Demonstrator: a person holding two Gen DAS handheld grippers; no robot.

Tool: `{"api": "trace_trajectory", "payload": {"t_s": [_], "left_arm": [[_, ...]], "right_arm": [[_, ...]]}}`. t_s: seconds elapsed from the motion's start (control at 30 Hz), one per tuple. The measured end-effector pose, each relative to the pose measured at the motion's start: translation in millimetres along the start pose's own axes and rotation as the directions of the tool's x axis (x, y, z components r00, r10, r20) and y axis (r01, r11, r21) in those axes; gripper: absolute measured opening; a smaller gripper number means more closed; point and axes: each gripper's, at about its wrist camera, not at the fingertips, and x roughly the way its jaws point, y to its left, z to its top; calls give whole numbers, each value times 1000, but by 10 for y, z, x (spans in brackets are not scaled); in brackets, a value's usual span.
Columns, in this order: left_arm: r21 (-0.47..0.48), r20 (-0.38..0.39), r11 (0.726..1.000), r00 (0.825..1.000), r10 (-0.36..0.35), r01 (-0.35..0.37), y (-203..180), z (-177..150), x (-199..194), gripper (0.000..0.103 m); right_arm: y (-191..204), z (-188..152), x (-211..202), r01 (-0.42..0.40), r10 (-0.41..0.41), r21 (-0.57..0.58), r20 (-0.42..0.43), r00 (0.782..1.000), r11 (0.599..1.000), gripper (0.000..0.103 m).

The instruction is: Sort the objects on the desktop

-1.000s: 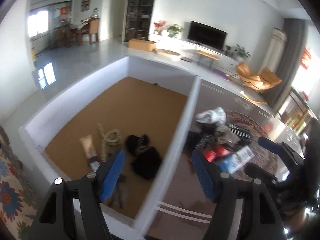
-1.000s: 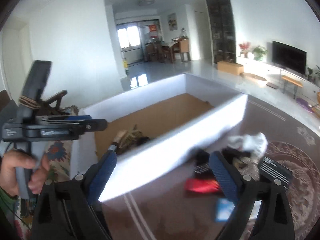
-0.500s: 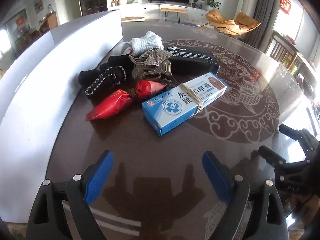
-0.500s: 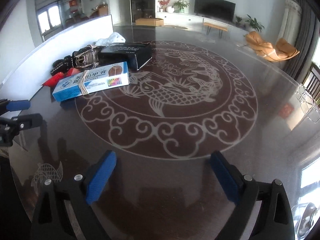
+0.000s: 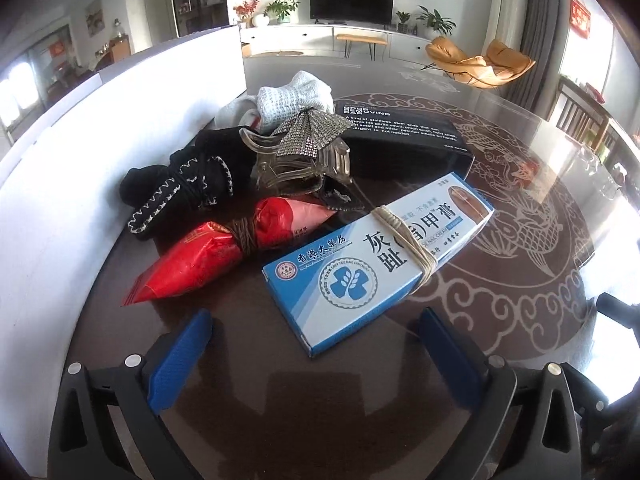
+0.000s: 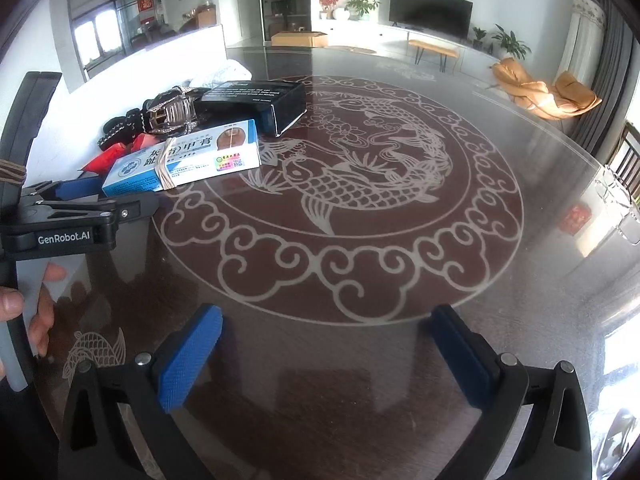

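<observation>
My left gripper [image 5: 315,315] hovers low over the table, jaws opening wide. The near corner of a blue-and-white ointment box [image 5: 380,256] with a rubber band shows between its blue pads, untouched. Behind the box lie a red packet [image 5: 200,256] tied with a band, a black stitched cloth piece [image 5: 180,188], a clear hair claw with a sparkly bow [image 5: 304,152], a white knit cloth [image 5: 296,96] and a black box [image 5: 400,136]. My right gripper [image 6: 326,314], jaws opening, has only bare table between its pads. The ointment box [image 6: 184,160] lies far to its left.
A tall white box wall [image 5: 60,200] runs along the left of the pile. The dark glass table [image 6: 360,248] bears a koi pattern. In the right wrist view, the left gripper [image 6: 124,196] and a person's hand [image 6: 20,308] sit at the left edge.
Both views swung down from the white sorting box to the tabletop. The left gripper then came closer to the ointment box and its jaws widened. The right gripper's jaws widened slightly.
</observation>
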Motion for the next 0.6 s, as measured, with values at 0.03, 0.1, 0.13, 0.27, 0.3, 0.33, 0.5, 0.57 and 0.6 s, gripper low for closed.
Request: {"api": "trace_trajectory", "payload": {"t_s": [0.03, 0.1, 0.13, 0.27, 0.3, 0.33, 0.5, 0.57, 0.6], "left_arm": [[0, 0, 1000, 1000, 0, 0, -3, 3, -6, 103], [0, 0, 1000, 1000, 0, 0, 4, -1, -2, 103], [0, 1, 1000, 1000, 0, 0, 2, 3, -12, 103], [1, 1, 1000, 1000, -1, 1, -7, 11, 13, 103], [1, 1, 1000, 1000, -1, 1, -6, 11, 12, 103], [1, 1, 1000, 1000, -1, 1, -9, 17, 3, 103], [1, 1, 1000, 1000, -1, 1, -5, 11, 13, 103], [2, 1, 1000, 1000, -1, 1, -5, 11, 13, 103], [2, 1, 1000, 1000, -1, 1, -4, 11, 14, 103]], "right_arm": [[2, -2, 2, 0, 0, 0, 0, 1000, 1000, 103], [3, -1, 2, 0, 0, 0, 0, 1000, 1000, 103], [4, 0, 3, 0, 0, 0, 0, 1000, 1000, 103], [4, 0, 4, 0, 0, 0, 0, 1000, 1000, 103], [0, -1, 3, 0, 0, 0, 0, 1000, 1000, 103], [4, 0, 4, 0, 0, 0, 0, 1000, 1000, 103], [0, 0, 4, 0, 0, 0, 0, 1000, 1000, 103], [4, 0, 6, 0, 0, 0, 0, 1000, 1000, 103], [4, 0, 6, 0, 0, 1, 0, 1000, 1000, 103]]}}
